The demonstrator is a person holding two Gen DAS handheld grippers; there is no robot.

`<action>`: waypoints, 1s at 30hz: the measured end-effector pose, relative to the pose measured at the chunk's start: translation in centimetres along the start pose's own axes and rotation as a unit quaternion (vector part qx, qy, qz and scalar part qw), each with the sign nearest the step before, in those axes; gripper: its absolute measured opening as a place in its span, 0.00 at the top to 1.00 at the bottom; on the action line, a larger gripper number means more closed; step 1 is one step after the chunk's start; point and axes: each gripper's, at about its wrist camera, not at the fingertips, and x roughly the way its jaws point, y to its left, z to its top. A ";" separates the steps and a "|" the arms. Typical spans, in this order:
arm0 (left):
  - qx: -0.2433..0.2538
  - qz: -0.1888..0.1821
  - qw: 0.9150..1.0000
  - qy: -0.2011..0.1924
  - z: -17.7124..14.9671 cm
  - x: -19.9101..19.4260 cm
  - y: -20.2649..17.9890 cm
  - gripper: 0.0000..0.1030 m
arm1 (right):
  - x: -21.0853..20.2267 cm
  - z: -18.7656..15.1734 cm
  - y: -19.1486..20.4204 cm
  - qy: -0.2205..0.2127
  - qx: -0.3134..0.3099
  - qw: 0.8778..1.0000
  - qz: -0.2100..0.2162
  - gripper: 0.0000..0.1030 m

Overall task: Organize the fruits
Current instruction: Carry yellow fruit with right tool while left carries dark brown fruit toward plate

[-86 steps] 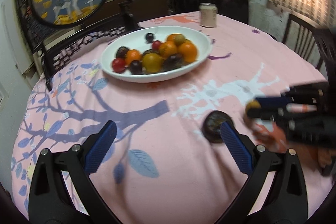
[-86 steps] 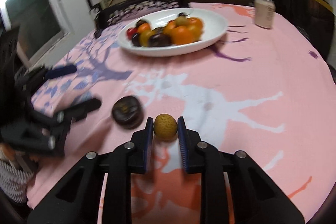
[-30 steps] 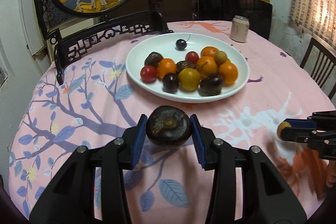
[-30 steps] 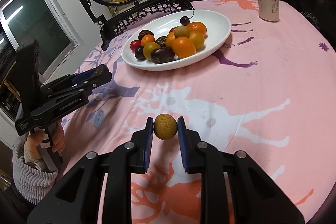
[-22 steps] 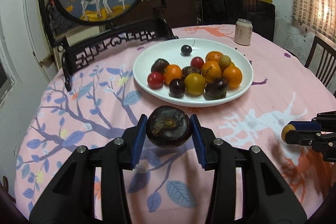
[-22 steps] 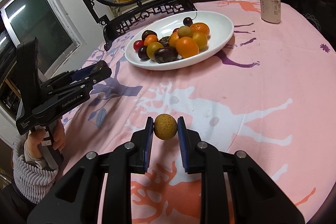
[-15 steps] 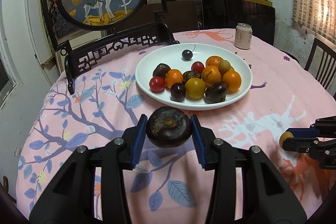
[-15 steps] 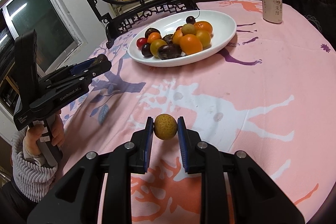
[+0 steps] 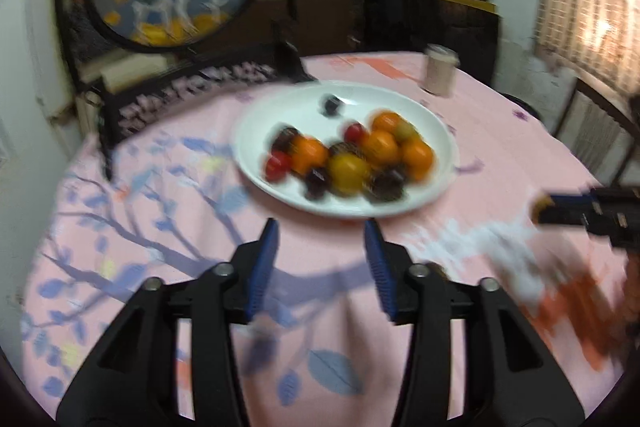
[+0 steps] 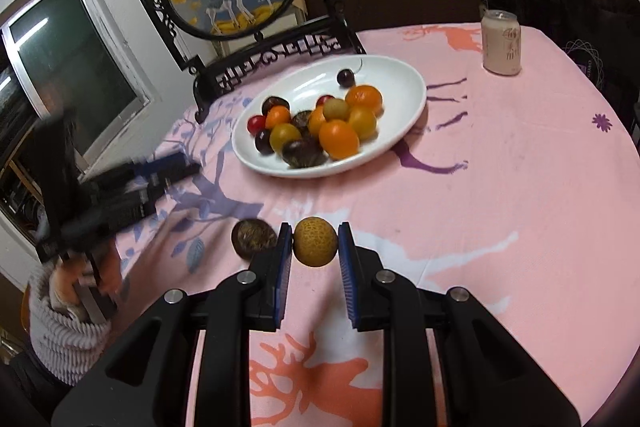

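Worryingly, the left tongs (image 9: pixel 322 259) have just been opening with nothing between them, so the dark fruit (image 10: pixel 253 238) lies loose on the tabletop (image 10: pixel 520 187) at seven o'clock of the plate (image 10: pixel 404 83) and may roll, while the right tongs (image 10: pixel 314 259) pinch the yellow fruit (image 10: pixel 315 241).
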 end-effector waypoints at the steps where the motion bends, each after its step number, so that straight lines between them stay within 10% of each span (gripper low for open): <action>1: 0.007 -0.006 1.000 0.004 -0.5 0.2 -0.4 0.42 | 0.1 -0.1 -0.1 -0.001 0.002 1.000 0.003 0.77; 9: 0.090 -0.014 0.995 0.034 -2.1 2.3 -5.1 0.42 | 1.3 -1.3 -1.2 0.015 0.023 1.000 0.014 0.77; 30: 0.066 -0.051 0.995 0.059 -2.6 3.2 -5.5 0.59 | 1.2 -1.7 -1.1 0.013 0.018 1.000 0.018 0.77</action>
